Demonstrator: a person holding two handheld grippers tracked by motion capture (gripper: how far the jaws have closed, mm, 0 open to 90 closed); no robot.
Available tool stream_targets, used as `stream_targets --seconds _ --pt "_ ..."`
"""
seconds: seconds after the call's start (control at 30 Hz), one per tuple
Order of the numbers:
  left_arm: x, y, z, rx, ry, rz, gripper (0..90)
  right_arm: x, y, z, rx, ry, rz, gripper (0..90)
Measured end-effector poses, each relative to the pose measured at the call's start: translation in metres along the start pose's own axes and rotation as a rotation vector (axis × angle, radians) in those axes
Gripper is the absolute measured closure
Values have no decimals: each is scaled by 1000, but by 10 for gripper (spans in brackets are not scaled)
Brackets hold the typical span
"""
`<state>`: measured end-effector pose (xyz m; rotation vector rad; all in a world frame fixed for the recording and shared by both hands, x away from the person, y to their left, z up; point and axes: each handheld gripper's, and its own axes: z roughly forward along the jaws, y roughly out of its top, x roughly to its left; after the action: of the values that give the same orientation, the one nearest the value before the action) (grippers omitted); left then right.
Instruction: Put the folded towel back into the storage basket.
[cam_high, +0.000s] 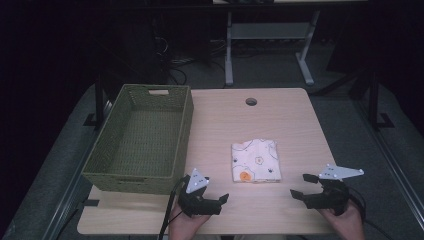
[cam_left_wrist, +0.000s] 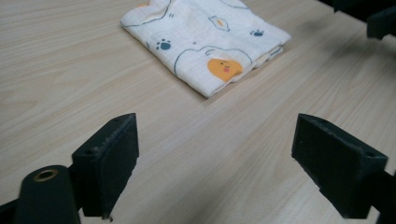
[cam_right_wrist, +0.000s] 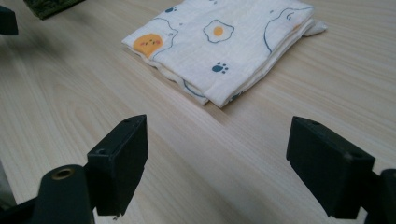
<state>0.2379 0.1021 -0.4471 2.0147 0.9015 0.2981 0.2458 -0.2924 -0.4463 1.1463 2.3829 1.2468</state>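
Jaws: both pairs spread wide, nothing between them.

High view. Left gripper (cam_high: 214, 200), held in a hand at the near table edge, jaws parted and pointing right toward the table's middle. Right gripper (cam_high: 303, 186), held in the other hand at the near right, jaws parted and pointing left. Folded cloth (cam_high: 255, 160), white with printed figures and 1 orange patch near its front edge, lies flat on the wooden table (cam_high: 295, 120), between the 2 grippers and a little beyond them, apart from both. Green woven basket (cam_high: 141, 140) stands on the table's left part, well apart from the cloth.

Left gripper view. 2 black jaws wide apart over bare wood; folded cloth (cam_left_wrist: 205, 42) lies ahead, untouched, orange patch toward the camera. Part of the right gripper at the upper right corner.

Right gripper view. 2 black jaws wide apart over bare wood; folded cloth (cam_right_wrist: 224, 46) lies ahead, untouched, with egg and paw prints visible. Corner of the basket (cam_right_wrist: 51, 7) at the top left.
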Motion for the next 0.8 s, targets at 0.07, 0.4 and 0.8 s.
stream_targets --seconds 0.07,0.4,0.8 --pt "1 2 3 14 -5 -4 133 -1 2 0 -4 -3 -4 206" --pt "-1 19 17 12 -16 5 137 -6 17 6 33 8 5 196" --pt "1 33 32 26 -15 -17 140 -12 33 16 75 37 24 191"
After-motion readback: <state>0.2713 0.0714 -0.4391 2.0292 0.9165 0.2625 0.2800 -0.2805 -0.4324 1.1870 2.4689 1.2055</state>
